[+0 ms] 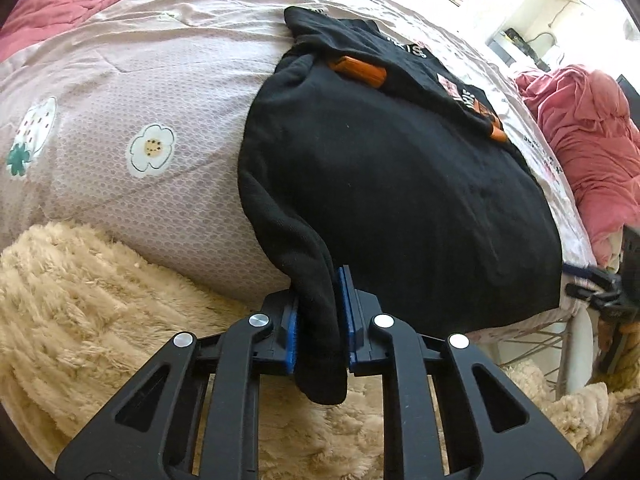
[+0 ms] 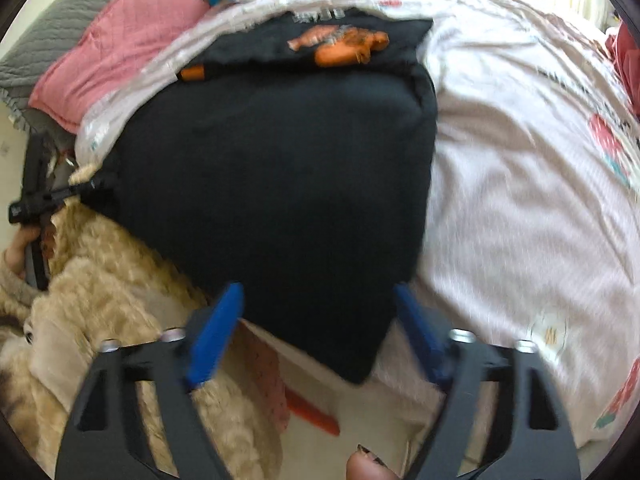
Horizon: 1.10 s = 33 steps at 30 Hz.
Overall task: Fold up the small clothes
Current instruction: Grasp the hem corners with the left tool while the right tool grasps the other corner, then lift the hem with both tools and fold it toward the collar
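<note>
Your left tool is clamped on the near left corner of the black garment, which lies spread on the bed with its near edge hanging over the side. Your right tool stands wide, its pads astride the near right corner but not pressing it. If you lift before it closes, only one corner rises and the fold skews. A shallow bite may let the thick cloth slip.
</note>
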Each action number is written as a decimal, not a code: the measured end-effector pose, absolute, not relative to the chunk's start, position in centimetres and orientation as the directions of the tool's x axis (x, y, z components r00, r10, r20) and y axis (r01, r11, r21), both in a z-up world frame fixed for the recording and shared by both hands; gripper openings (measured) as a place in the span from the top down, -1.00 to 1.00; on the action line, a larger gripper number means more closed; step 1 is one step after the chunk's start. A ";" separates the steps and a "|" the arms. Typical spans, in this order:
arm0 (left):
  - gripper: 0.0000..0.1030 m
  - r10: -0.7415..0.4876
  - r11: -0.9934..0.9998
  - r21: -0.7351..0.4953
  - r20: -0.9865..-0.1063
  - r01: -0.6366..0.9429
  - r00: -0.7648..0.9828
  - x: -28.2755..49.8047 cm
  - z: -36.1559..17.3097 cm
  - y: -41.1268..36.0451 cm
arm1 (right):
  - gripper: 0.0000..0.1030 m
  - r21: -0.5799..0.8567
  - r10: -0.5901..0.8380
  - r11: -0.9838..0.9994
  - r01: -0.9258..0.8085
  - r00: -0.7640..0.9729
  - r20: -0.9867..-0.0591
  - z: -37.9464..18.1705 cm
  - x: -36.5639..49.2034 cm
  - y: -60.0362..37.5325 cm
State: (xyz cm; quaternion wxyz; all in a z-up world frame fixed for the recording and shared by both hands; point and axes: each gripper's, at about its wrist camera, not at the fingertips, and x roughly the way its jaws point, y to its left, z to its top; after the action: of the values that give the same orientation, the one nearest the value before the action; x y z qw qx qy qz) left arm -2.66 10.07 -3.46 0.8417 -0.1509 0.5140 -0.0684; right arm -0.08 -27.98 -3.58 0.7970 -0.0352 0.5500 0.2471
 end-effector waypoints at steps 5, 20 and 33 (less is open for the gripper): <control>0.79 -0.269 0.943 -0.328 -0.848 -0.053 0.456 -2.9 -3.6 10.8 | -0.20 0.209 0.321 0.891 -0.404 0.234 -0.918 -5.2 -0.6 -28.8; 0.95 -0.289 0.931 -0.360 -0.831 -0.062 0.475 -3.9 -2.4 11.8 | 0.86 0.337 0.513 0.817 -0.469 0.321 -0.796 -1.5 -0.2 -30.1; 0.95 -0.306 0.905 -0.422 -0.727 -0.048 0.615 -2.1 3.8 13.6 | 0.87 0.358 0.588 0.804 -0.474 0.549 -0.594 5.1 3.2 -31.3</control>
State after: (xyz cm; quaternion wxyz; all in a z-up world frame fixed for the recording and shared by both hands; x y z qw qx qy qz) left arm -2.07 13.60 3.84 0.8750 -0.2046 0.4326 -0.0737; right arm 3.17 -31.34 5.09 0.8765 0.0779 0.3659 0.3028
